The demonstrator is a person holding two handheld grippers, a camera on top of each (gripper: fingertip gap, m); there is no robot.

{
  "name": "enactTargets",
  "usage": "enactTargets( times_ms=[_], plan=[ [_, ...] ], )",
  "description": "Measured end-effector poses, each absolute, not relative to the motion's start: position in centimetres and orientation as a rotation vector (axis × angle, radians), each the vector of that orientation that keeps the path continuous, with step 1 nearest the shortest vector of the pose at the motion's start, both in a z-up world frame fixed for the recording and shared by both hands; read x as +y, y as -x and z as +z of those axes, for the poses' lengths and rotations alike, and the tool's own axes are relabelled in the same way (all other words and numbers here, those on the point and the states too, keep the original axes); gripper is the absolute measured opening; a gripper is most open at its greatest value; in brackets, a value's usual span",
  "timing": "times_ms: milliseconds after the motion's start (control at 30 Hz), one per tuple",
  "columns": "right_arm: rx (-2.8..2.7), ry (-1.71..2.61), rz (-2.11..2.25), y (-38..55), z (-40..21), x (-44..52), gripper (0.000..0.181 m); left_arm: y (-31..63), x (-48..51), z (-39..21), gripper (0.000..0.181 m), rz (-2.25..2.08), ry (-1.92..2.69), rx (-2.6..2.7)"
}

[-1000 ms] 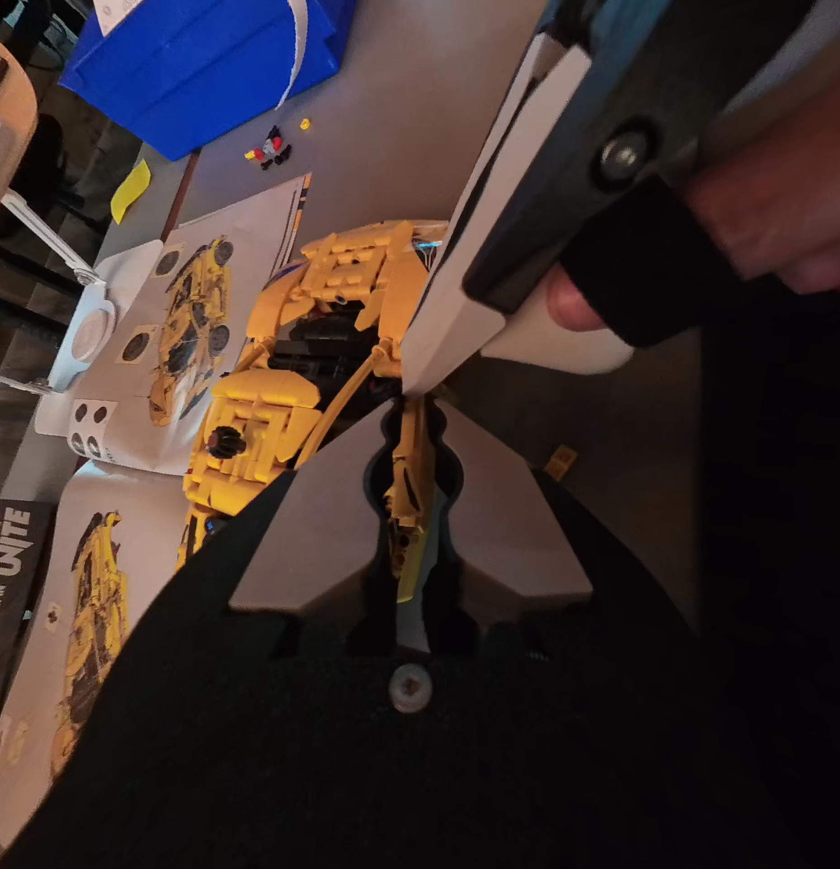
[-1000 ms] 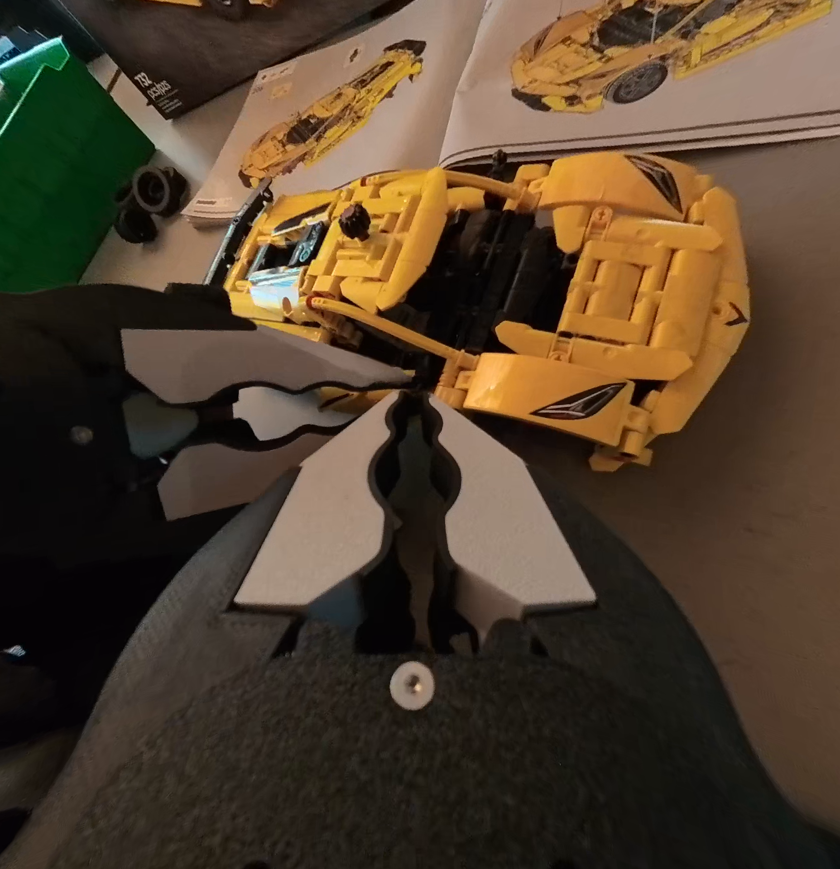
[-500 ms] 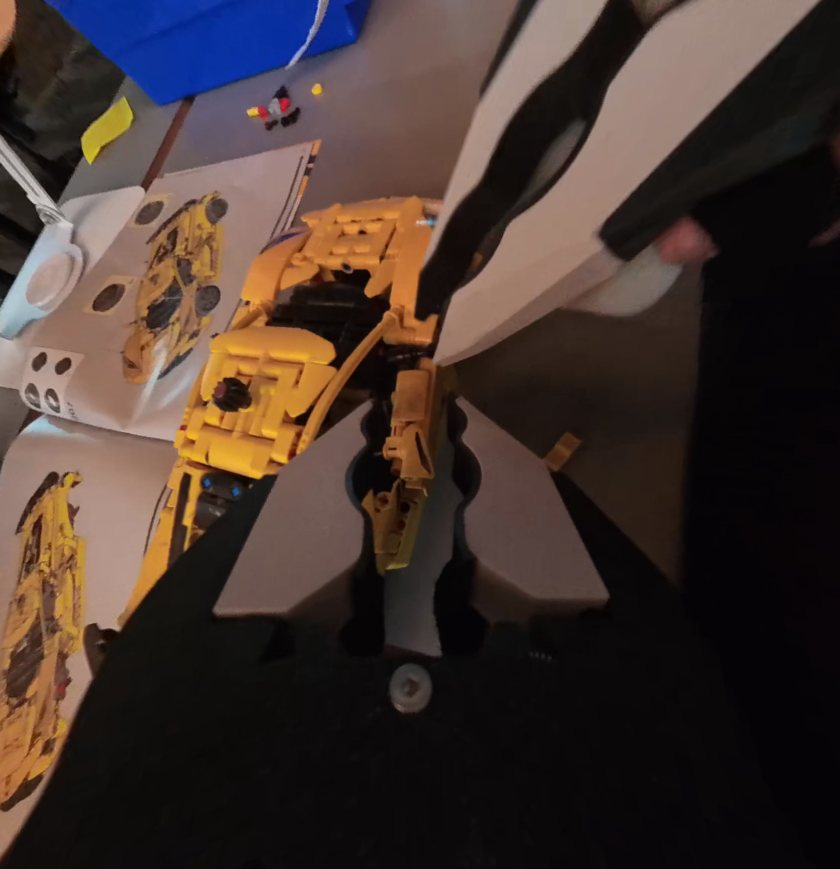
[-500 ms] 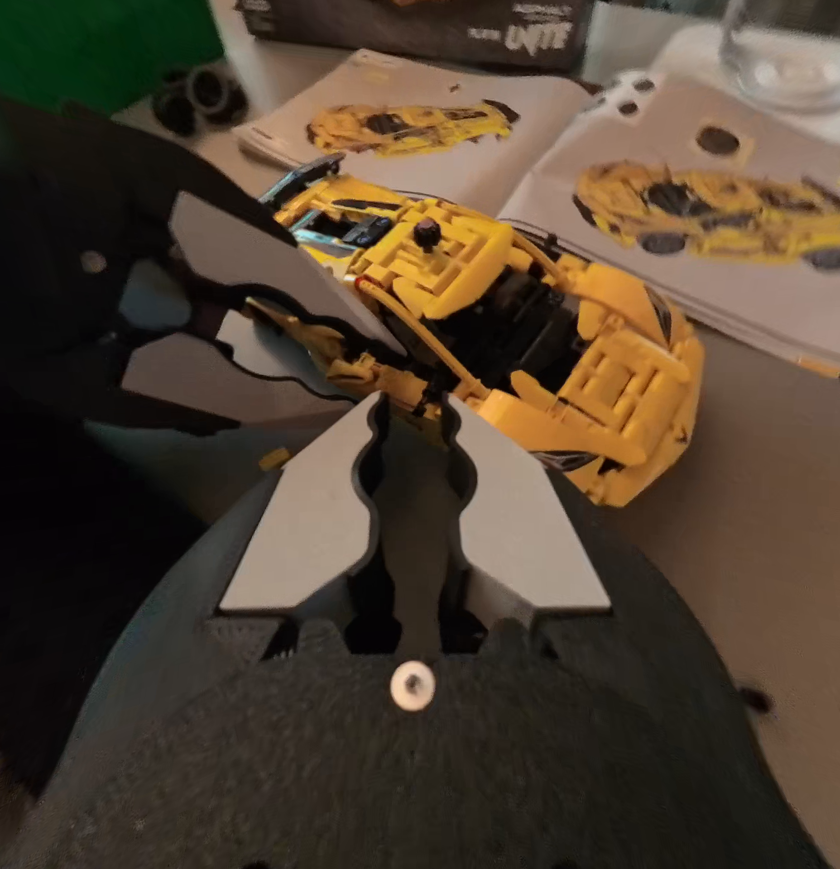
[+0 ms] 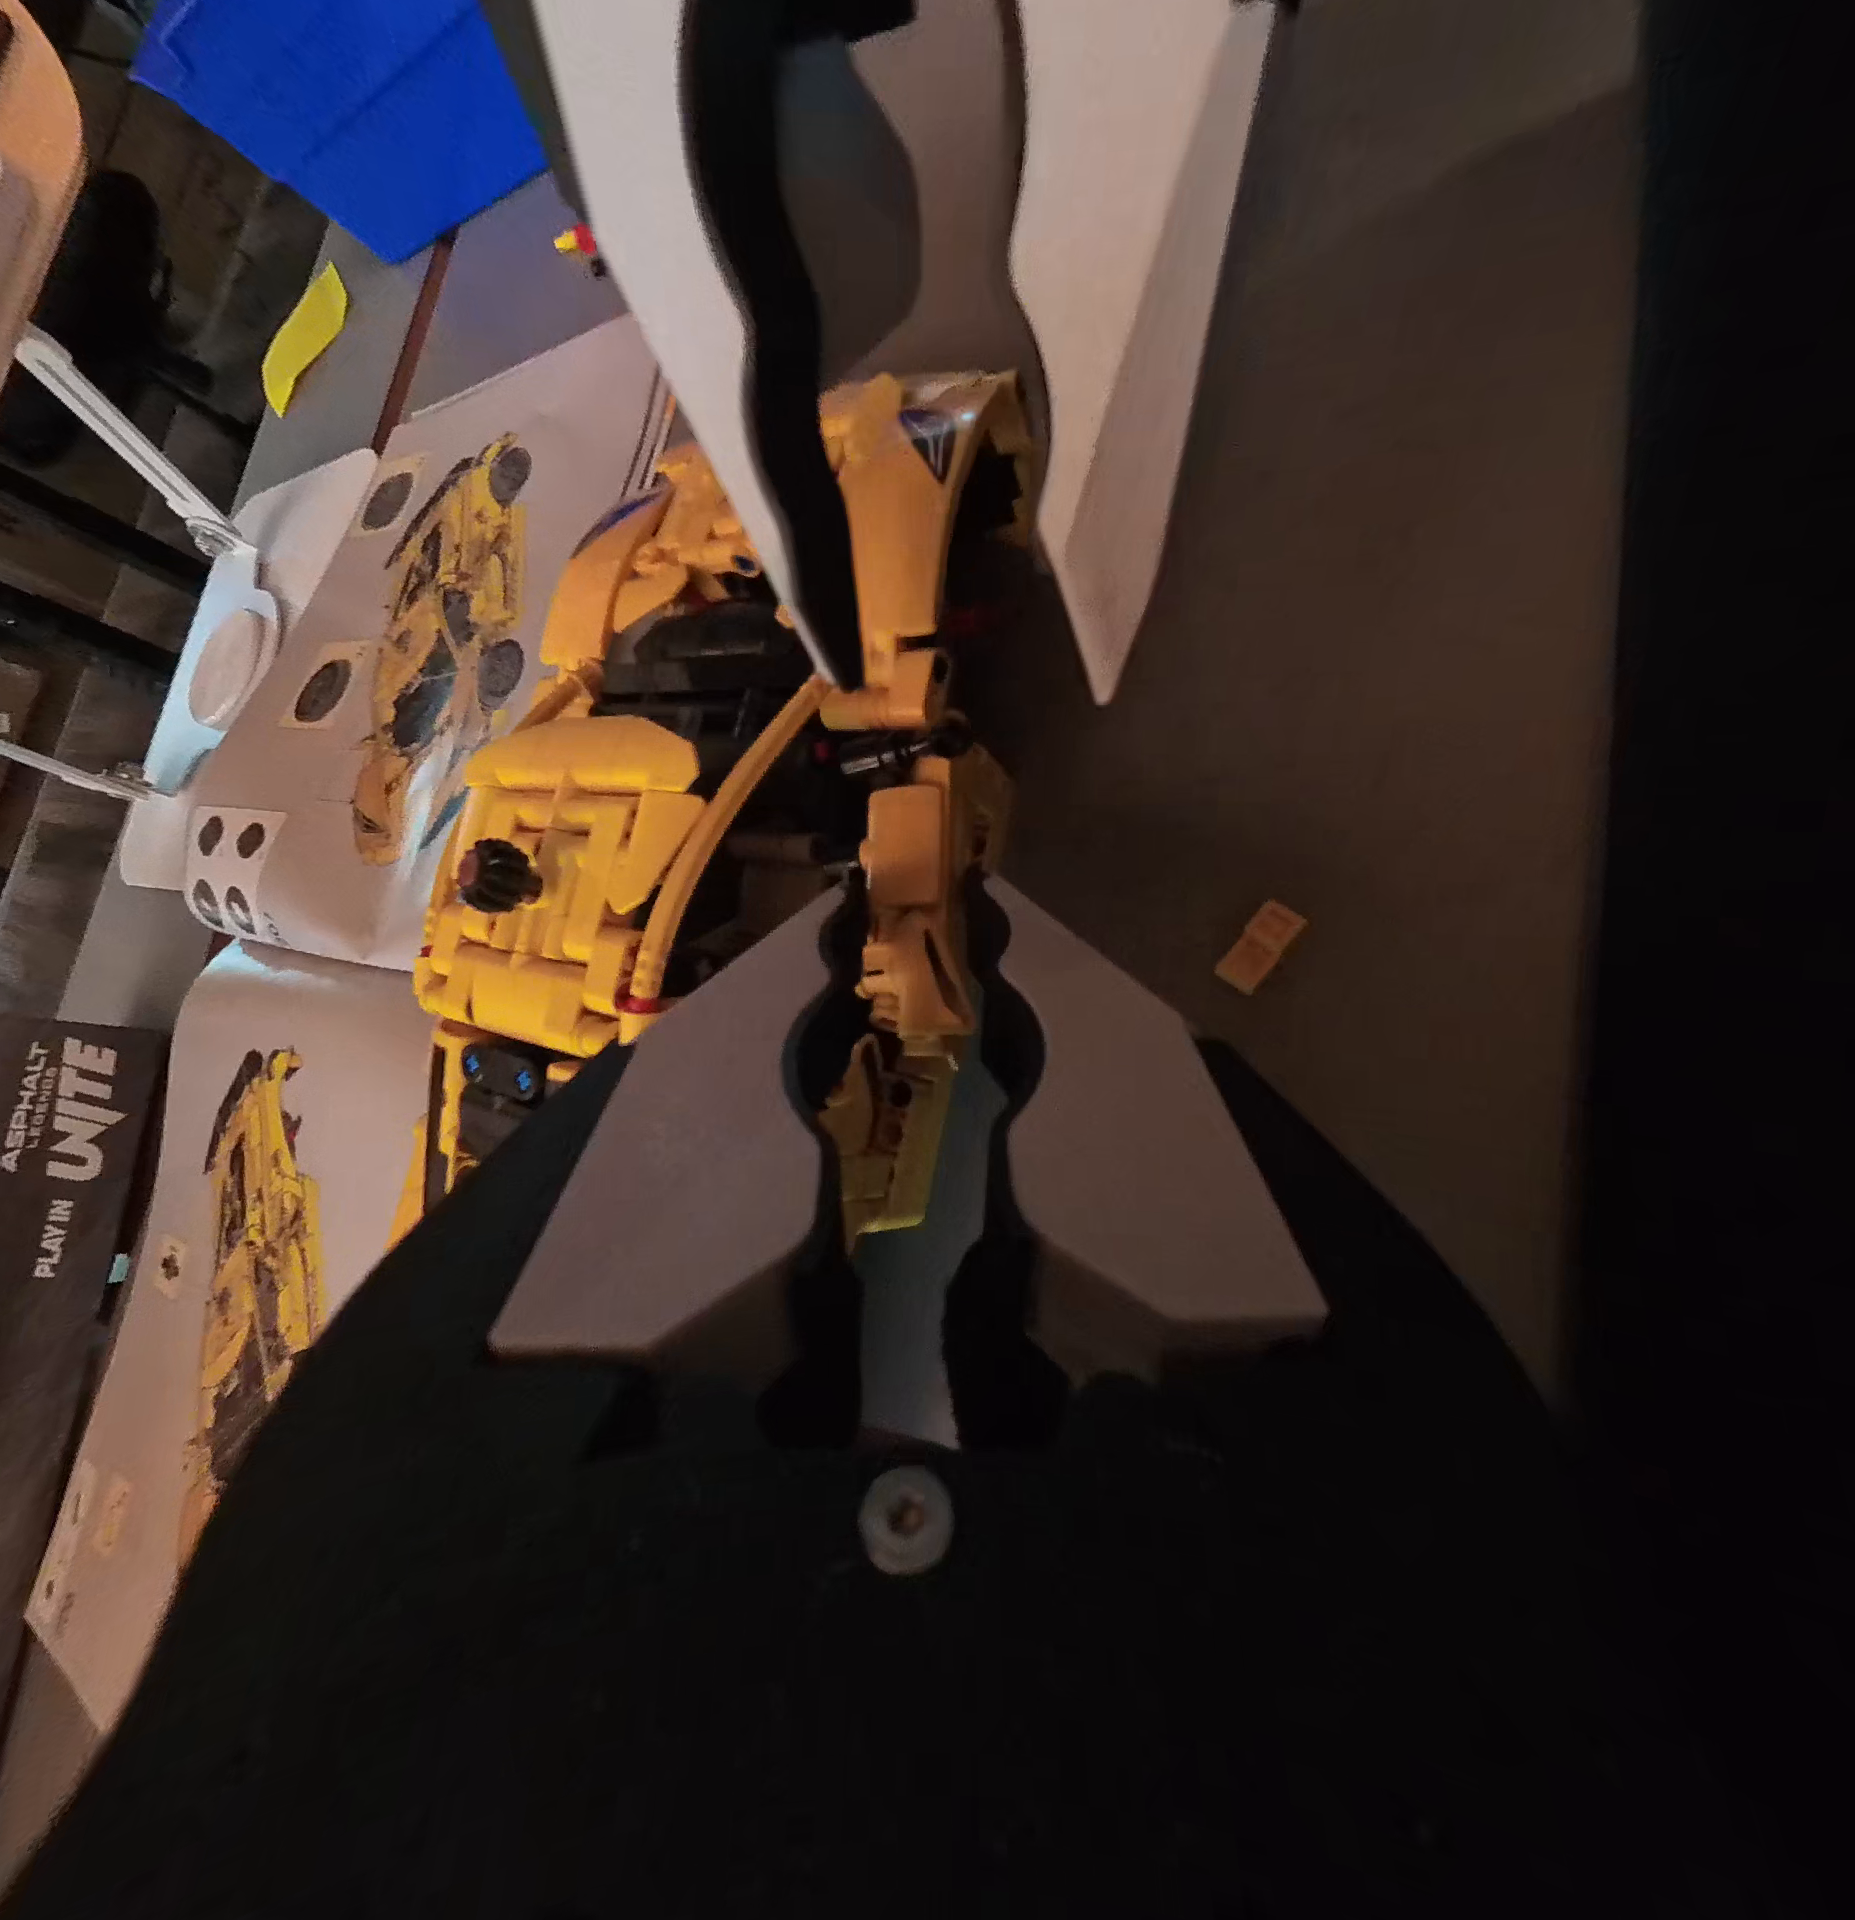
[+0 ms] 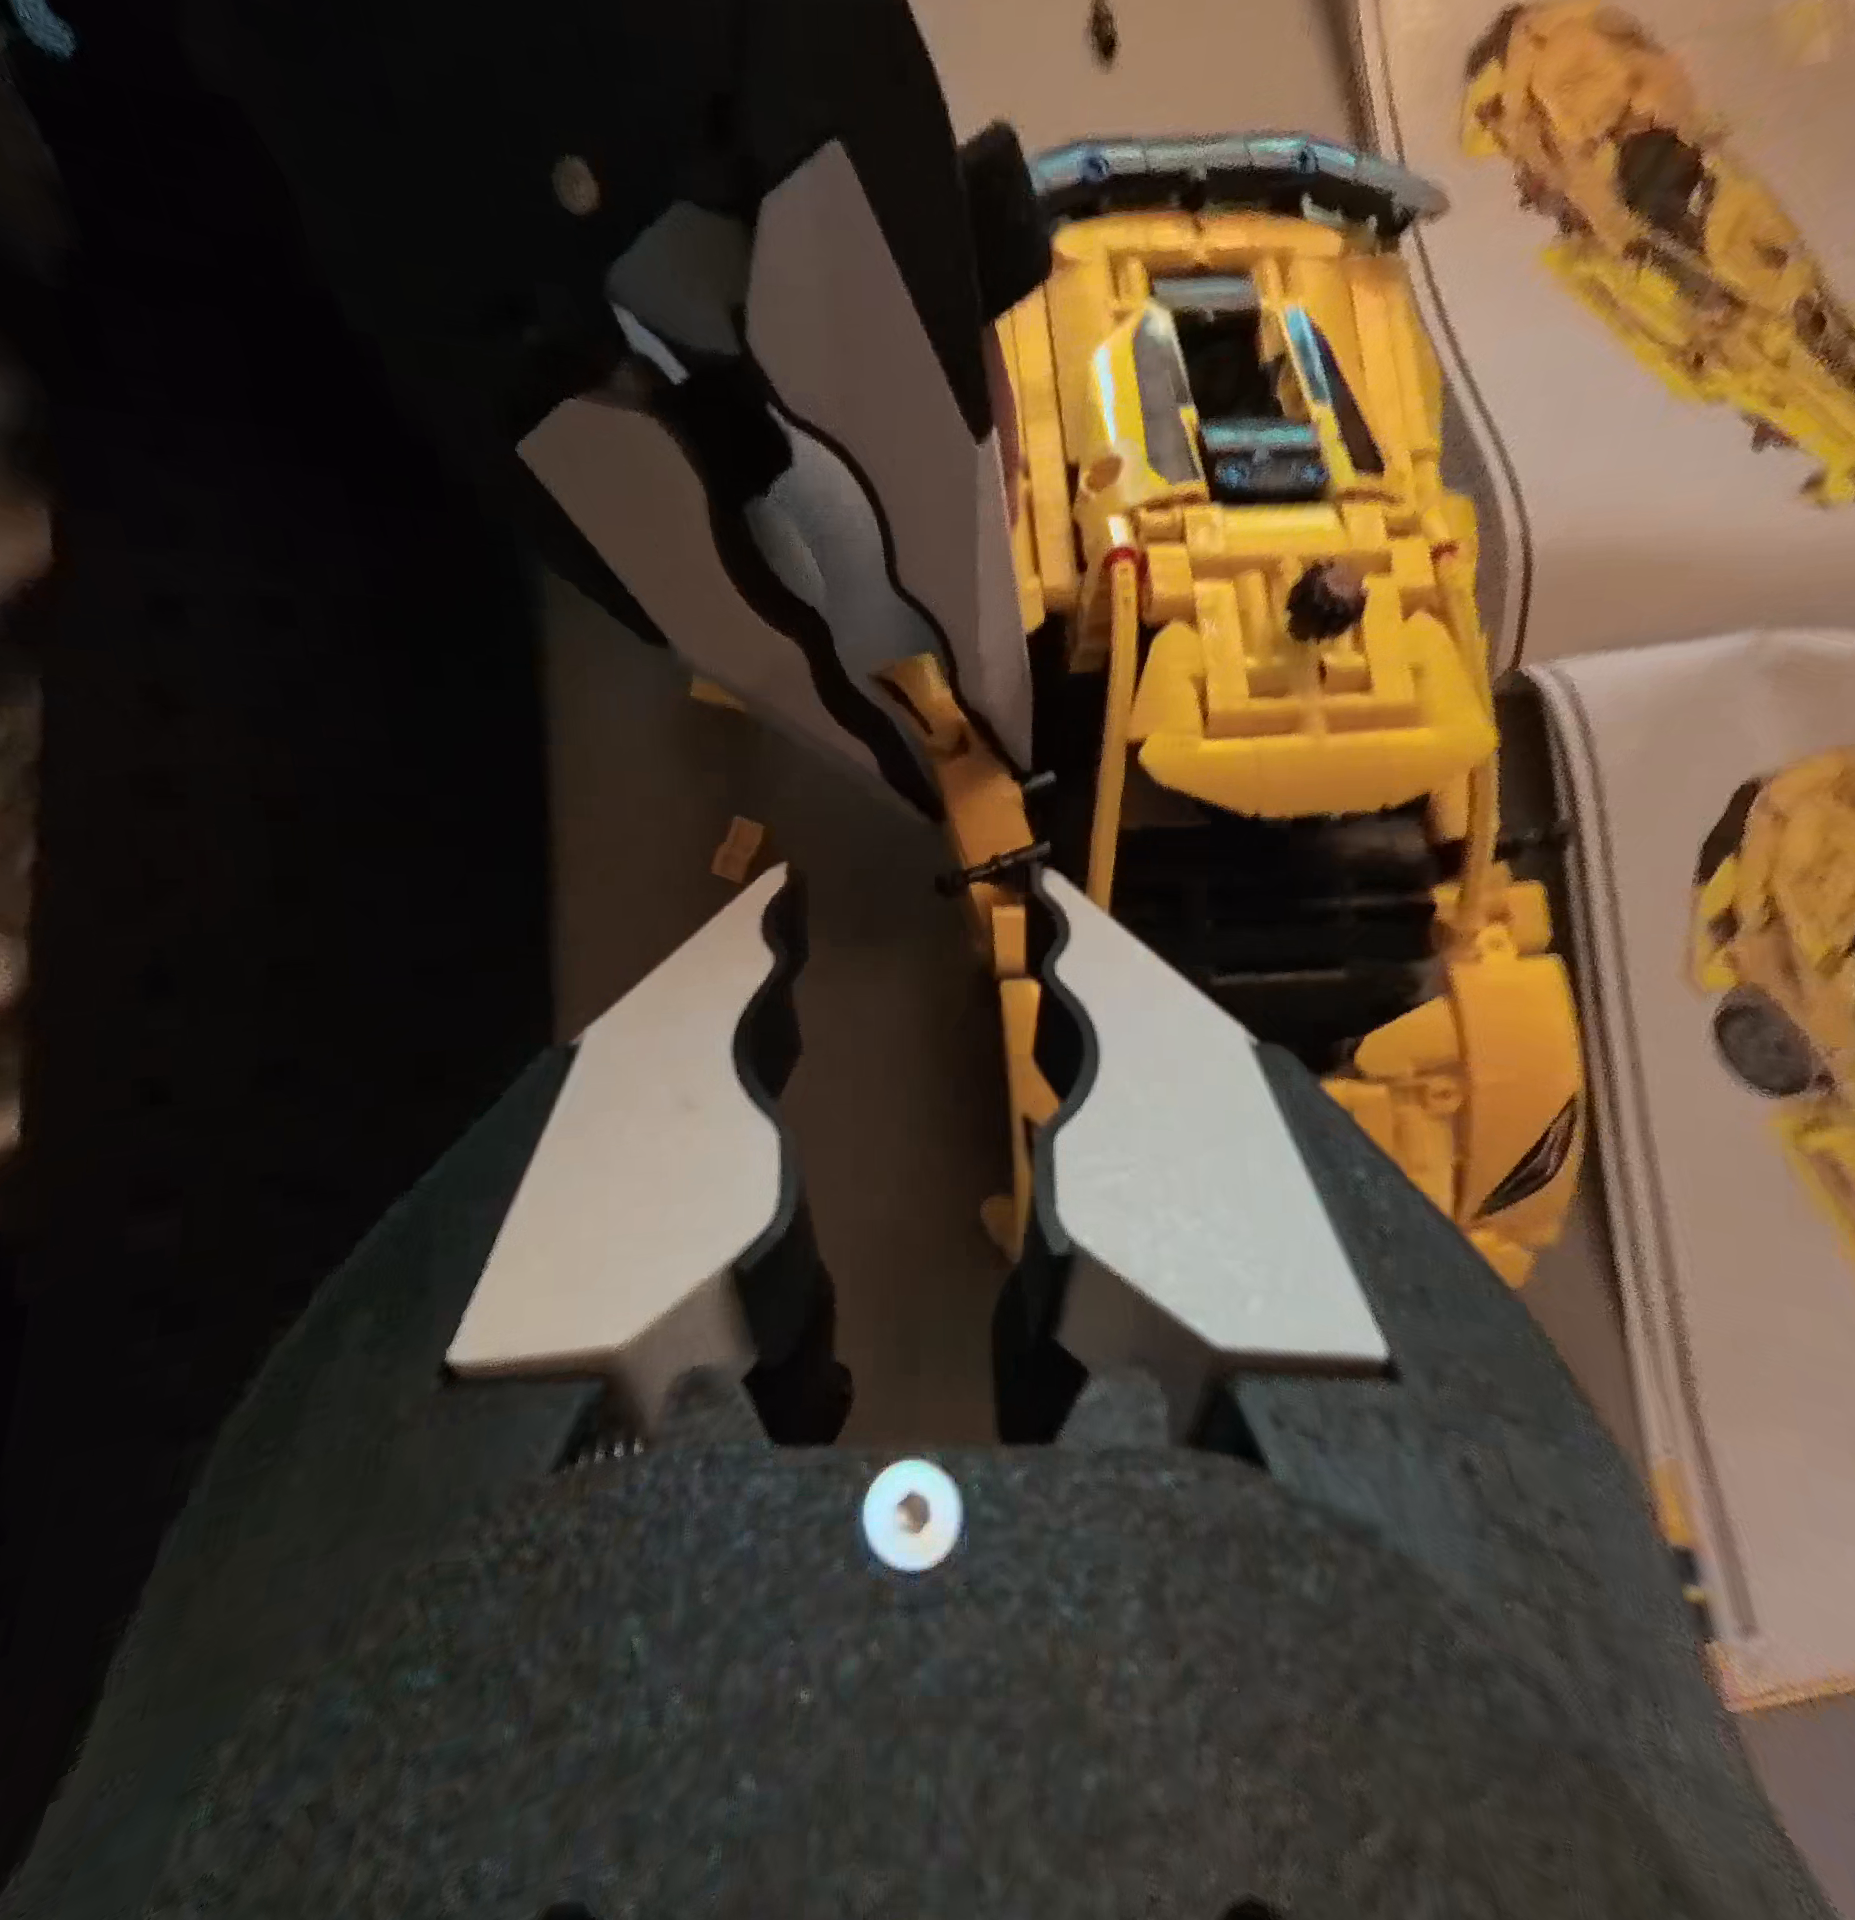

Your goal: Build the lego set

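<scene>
- Left wrist view shows the left gripper (image 5: 907, 914): smooth pale-grey wedge fingers with wavy black inner edges, mounted on a coarse black body. Its jaws pinch a narrow yellow side panel (image 5: 907, 997) of studded plastic, which sits upright between them.
- That panel lies along the near flank of the yellow lego car (image 5: 590, 831), a glossy, blocky model with a black interior, a thin curved yellow tube over its cabin and a small black knob on its roof.
- The car rests on a matte grey table (image 5: 1370, 623), just beside an open instruction booklet (image 5: 310, 727) whose pages lie on its far side.
- A loose tan brick (image 5: 1261, 945) lies on the table on the car's near side, apart from it.
- A blue bin (image 5: 362, 114) sits beyond the car, well apart.
- Right wrist view looks down the car's length; the right gripper (image 6: 912, 894) has its fingers spread wide, tips level with a small black pin (image 6: 996, 868) at the car's flank, with bare table between them.
- One right finger (image 6: 1162, 1122) lies against the car's flank; whether it presses cannot be told.
- Compared with half a second ago, the right gripper has opened much wider and swung to point along the car, while the left keeps its pinch on the panel.
</scene>
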State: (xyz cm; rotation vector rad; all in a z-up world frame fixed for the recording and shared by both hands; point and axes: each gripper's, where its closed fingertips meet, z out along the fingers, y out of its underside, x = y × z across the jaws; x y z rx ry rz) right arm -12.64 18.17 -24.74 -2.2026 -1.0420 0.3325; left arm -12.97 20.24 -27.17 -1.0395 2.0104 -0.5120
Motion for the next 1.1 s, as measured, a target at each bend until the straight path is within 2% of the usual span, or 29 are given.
enactTargets(
  times_ms=[233,333,433,867,1033,1100],
  plan=[
    [-1.319,2.151,0.111,12.3,-25.8,19.1,0.039,13.0,20.2,-27.2,0.018,-0.484,1.009,1.999],
    [-1.379,2.166,0.129,12.5,-26.1,19.4,0.038,13.0,20.2,-27.2,0.018,-0.483,1.006,1.995],
    [-1.435,2.177,0.081,12.2,-26.4,19.7,0.027,13.0,20.2,-27.2,0.018,-0.485,1.008,1.991],
    [-1.461,2.256,0.091,12.1,-26.4,19.8,0.024,13.0,20.2,-27.2,0.018,-0.503,1.021,1.991],
    [-1.316,2.275,0.162,12.2,-26.2,19.7,0.026,13.0,20.2,-27.1,0.018,-0.517,1.03,1.983],
    [-1.269,2.266,0.173,12.5,-25.6,19.2,0.038,12.9,20.2,-27.1,0.019,-0.52,1.037,1.981]
  ],
)
